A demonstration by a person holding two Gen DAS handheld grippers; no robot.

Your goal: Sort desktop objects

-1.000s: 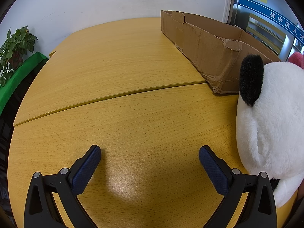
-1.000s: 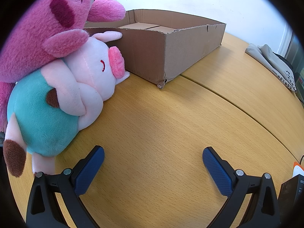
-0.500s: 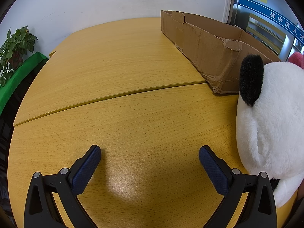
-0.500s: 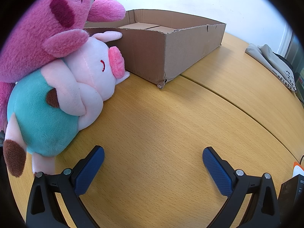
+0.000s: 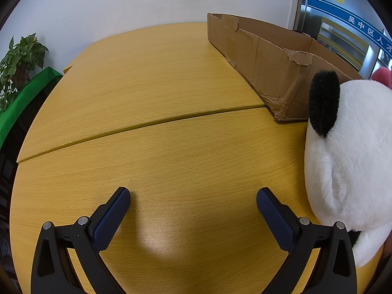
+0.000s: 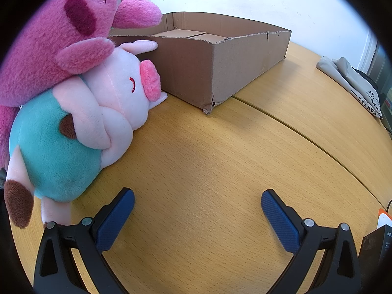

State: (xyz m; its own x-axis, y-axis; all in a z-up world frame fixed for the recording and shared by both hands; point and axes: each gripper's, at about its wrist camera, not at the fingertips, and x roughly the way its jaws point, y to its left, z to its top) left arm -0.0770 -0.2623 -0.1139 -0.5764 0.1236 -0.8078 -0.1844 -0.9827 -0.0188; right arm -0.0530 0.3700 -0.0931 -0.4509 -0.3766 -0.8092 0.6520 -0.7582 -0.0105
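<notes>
Left tool (image 5: 193, 196), right tool (image 6: 198, 197) gaping, empty above table (image 5: 152, 78).

Right gripper (image 6: 198, 202), jaws wide apart and empty, sits over the table (image 6: 220, 161); pig plush (image 6: 98, 112) lies left under a pink plush (image 6: 56, 36), touching the cardboard box (image 6: 220, 58).

A: Panda plush (image 5: 352, 171) cut off at right edge, face hidden. Pink plush (image 6: 49, 36) cropped top-left.
B: Black box (image 6: 377, 250) cropped too, label too small to read.
</notes>
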